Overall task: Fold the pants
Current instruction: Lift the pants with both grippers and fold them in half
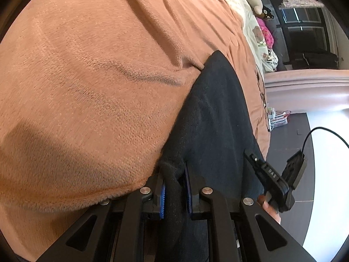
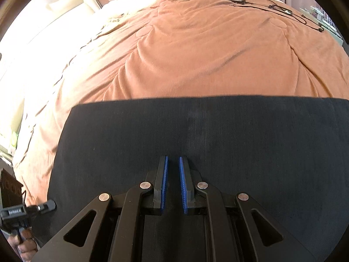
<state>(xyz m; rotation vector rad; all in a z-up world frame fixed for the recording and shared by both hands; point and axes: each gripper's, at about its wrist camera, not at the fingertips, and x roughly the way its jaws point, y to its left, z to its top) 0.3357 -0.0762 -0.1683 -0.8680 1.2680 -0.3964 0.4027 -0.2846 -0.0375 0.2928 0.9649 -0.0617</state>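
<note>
Left gripper (image 1: 174, 193): jaws clamped on a bunched edge of the dark pants (image 2: 196, 142), which lie flat on the orange blanket (image 2: 196, 54) of the bed. Right gripper (image 2: 173, 185): jaws nearly together, empty, above the cloth. We judge a clean fold wants both corners pinched — edges matched, fabric taut ahead of the jaws.

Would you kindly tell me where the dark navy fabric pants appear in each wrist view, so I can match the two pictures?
Left wrist view: the dark navy fabric pants run from centre to the bottom edge, a bunched fold pinched in the left gripper.
Right wrist view: the pants lie flat across the lower half, beneath the right gripper.
Shared landmark: the orange fleece blanket under the pants.
</note>
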